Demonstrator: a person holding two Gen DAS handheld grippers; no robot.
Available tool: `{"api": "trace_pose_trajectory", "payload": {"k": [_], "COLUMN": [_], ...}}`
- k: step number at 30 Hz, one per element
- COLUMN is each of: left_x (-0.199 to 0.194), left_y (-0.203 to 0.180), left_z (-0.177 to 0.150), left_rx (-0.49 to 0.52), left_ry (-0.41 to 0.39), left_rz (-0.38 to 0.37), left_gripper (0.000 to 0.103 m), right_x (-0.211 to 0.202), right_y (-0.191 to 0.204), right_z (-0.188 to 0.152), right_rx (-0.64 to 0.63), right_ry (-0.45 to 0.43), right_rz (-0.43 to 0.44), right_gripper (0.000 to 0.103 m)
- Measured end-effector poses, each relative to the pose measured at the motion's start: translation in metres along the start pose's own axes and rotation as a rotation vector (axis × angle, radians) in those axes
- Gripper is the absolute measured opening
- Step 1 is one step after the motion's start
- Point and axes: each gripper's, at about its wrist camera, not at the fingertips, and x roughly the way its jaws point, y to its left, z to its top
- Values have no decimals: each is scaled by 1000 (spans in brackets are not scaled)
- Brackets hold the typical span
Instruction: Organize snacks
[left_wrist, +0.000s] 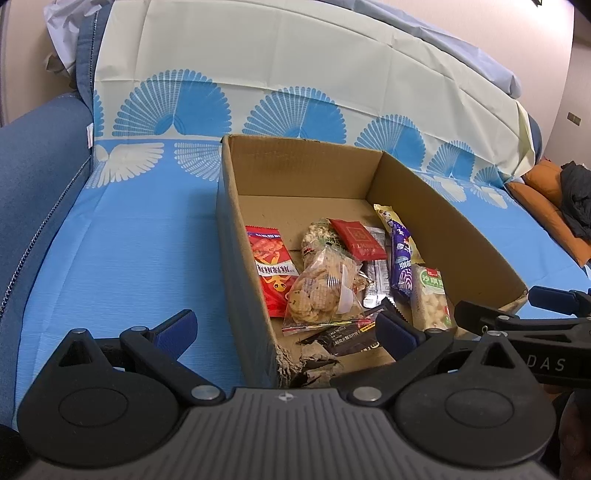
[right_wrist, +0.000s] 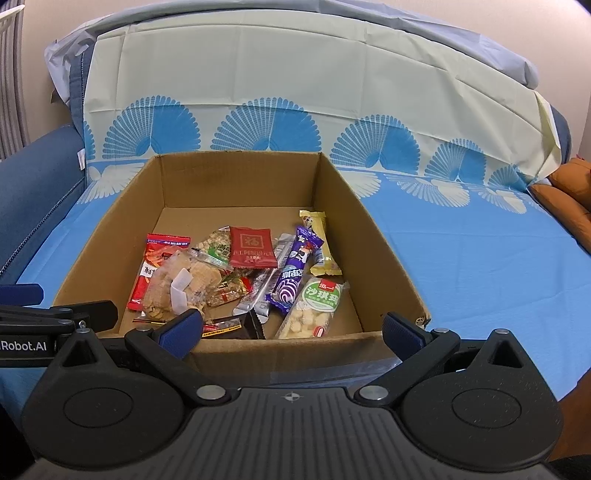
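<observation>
Fingers of both grippers stood apart and held nothing. The left gripper (left_wrist: 286, 330) hovered astride the near-left wall of the open brown cardboard box (right_wrist: 373, 236), 1 blue pad outside it and 1 above the packets. The right gripper (right_wrist: 291, 332) hung at the near wall, facing in.

All visible snacks lay inside the box, which sat on a blue-and-cream patterned sheet (right_wrist: 461, 258) over a sofa. None was seen outside, so the task appeared close to done or at a tidying stage.

Judgement on the step: any packet should be taken by a flat edge or sealed end, with a light squeeze, lifted clear of its neighbours before moving.

Contents noted:
- clear bag of round biscuits (left_wrist: 317, 291), crushable, overlapping the red printed packet (left_wrist: 269, 273);
- purple wrapped bar (right_wrist: 291, 277), beside the pale puffed-rice bar with green label (right_wrist: 314, 310);
- dark red square sachet (right_wrist: 253, 247) on top;
- black packet (right_wrist: 236, 326) against the near wall.
</observation>
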Motion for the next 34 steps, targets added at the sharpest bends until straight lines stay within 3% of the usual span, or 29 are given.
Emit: {"api": "trace_pose_trajectory", "payload": {"k": [34], "left_x": [2], "left_y": [0], "left_z": [-2], "left_rx": [5], "left_ry": [-8], "left_rz": [-30], "left_gripper": [103], "right_x": [0], "right_y": [0], "right_z": [-2], "right_rx": [15], "right_ry": [21], "right_rz": [-11], "right_gripper": [102]}}
